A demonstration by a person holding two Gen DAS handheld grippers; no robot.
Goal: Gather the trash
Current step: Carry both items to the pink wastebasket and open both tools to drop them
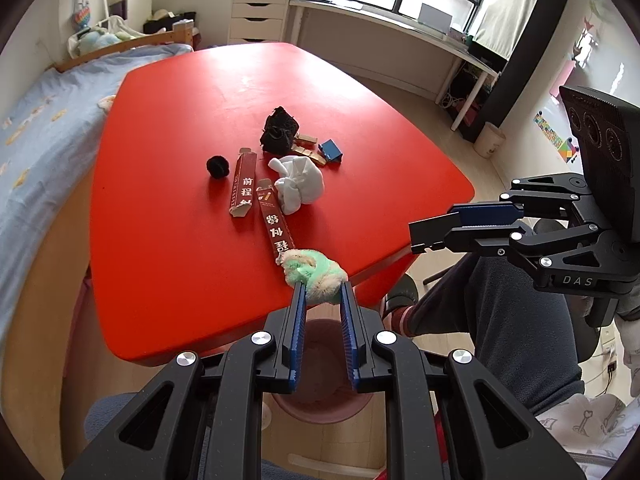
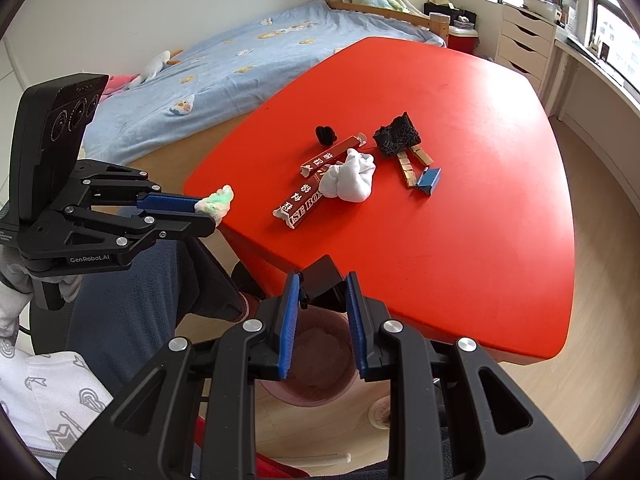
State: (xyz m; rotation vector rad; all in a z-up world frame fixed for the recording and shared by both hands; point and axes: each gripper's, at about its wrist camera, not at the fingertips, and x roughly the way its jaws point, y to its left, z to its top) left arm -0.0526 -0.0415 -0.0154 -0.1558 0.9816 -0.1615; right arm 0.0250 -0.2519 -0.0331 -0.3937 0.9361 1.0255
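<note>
Left gripper [image 1: 323, 289] clamped on a green fluffy wad [image 1: 314, 270], held off the table's near edge above the pink bin [image 1: 320, 408]. Right gripper [image 2: 323, 280] apart, empty. Left on the red table [image 1: 168, 240]: two cartons [image 1: 243, 184], white cloth [image 1: 298, 184], black scraps [image 1: 279, 130], clothespins, a blue clip.

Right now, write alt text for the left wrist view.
The left tool grips a fuzzy green-and-cream scrap above a pink bin at the near edge of a red table. Two red cartons, a white cloth wad and black scraps lie on it; the right tool hovers alongside.
</note>
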